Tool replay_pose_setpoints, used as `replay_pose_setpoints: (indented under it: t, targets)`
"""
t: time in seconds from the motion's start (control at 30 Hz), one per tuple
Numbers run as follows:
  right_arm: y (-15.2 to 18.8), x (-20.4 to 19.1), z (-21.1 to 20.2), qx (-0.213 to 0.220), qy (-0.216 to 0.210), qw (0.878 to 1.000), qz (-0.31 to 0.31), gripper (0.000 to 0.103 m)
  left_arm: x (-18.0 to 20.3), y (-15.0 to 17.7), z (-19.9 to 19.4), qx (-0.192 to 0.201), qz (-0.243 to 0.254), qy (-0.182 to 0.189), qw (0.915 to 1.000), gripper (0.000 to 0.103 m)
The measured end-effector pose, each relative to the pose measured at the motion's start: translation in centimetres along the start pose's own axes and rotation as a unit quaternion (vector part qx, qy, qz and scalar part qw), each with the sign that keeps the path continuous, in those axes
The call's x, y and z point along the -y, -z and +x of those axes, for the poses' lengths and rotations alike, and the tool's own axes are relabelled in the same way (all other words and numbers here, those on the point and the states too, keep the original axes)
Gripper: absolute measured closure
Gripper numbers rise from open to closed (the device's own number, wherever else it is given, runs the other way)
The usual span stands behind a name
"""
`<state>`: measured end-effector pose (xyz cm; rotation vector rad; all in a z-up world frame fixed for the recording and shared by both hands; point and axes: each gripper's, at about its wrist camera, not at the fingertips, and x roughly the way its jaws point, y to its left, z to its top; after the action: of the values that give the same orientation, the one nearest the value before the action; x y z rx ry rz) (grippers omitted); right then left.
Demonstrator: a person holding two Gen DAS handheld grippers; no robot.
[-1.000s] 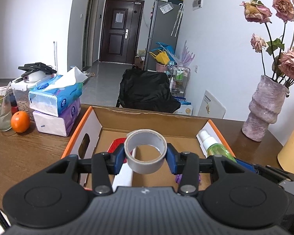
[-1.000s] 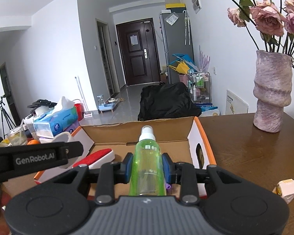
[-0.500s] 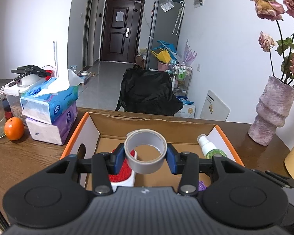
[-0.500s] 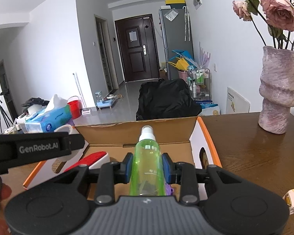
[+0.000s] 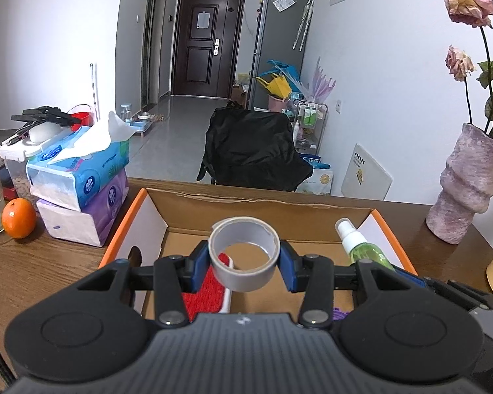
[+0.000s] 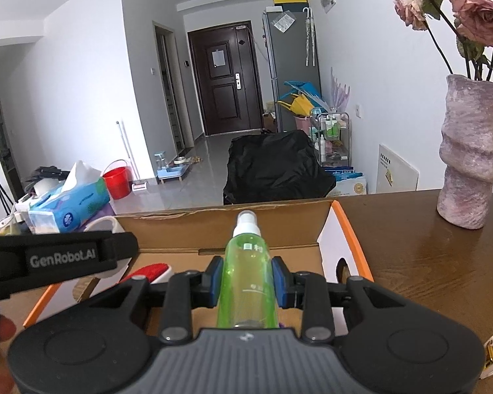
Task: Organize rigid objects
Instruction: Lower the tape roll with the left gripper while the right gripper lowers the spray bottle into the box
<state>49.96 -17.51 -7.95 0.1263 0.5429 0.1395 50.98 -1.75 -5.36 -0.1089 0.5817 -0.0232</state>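
Desk (image 6: 410, 246): glossy dark wood grain. Box (image 5: 279, 208): matt brown cardboard. Bottle (image 6: 248, 282): translucent green plastic. Vase (image 6: 470, 154): rough, mottled finish.

White walls, grey tiled floor (image 5: 180, 115) — dark door (image 5: 202, 42); tall fridge (image 5: 279, 46).

"GenRobot.AI" in pale letters on the black strap (image 6: 62, 259) at near left of the right wrist view, other labels too small to read
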Motion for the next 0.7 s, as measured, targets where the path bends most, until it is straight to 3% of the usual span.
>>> replay_pose_setpoints:
  t: [0.7]
  targets:
    - [-0.3, -0.1, 2.5, -0.020, 0.012, 1.000, -0.005, 0.073, 0.1, 0.0, 2.3, -0.038, 0.017, -0.044, 0.9982, 0.059]
